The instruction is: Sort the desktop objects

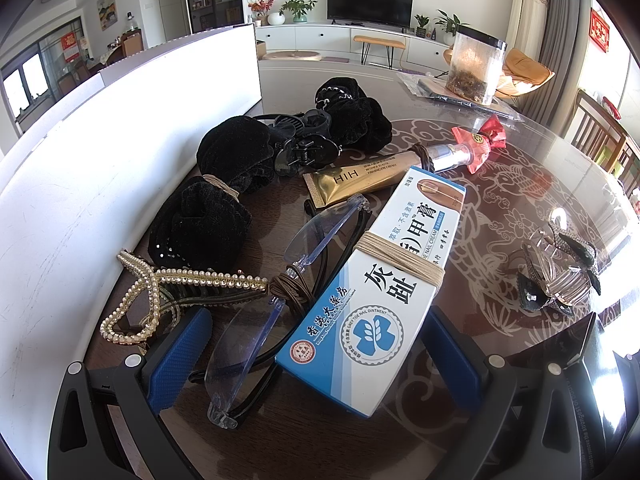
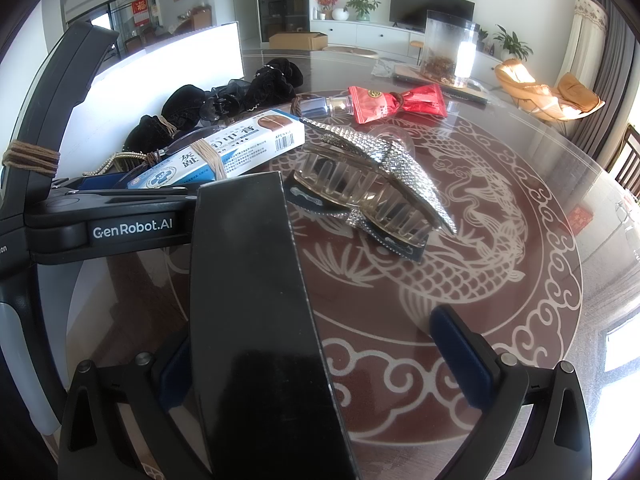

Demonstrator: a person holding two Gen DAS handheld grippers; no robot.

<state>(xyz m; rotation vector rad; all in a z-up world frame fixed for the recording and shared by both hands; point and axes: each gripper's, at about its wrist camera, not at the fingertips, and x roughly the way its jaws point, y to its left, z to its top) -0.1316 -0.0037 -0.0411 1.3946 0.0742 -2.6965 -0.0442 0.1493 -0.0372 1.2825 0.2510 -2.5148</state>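
A: Noting the left gripper [image 1: 316, 364] first: jaws spread wide, nothing clamped. The ointment box [image 1: 372, 292] lies on the table [image 1: 500, 208] between its blue pads [image 1: 176, 360], near end toward the right-hand pad.

B: Long axis?

A: Runs from near the gripper up and away, slanted to the right, so roughly along the fingers, not across them. Closing here would pinch the short width, which I judge favourable. Glasses [image 1: 256, 320] lie just left of the box, also between the pads, lens touching or close under the box edge; cannot tell which.

B: Risk noted: the close could catch both. Right gripper [image 2: 324, 364]?

A: Jaws apart too. A black box [image 2: 256, 320] stands between its fingers against the left pad; the right pad is clear of it. Not a firm grip as seen; whether the box rests on the table I cannot tell.

B: Nearest arm to the ointment box?

A: Left, plainly. The rhinestone clip [image 2: 372, 184] sits ahead of the right gripper, just beyond the black box. Scrunchies [image 1: 232, 152], gold tube [image 1: 360, 180] and white bin [image 1: 100, 168] lie farther left.
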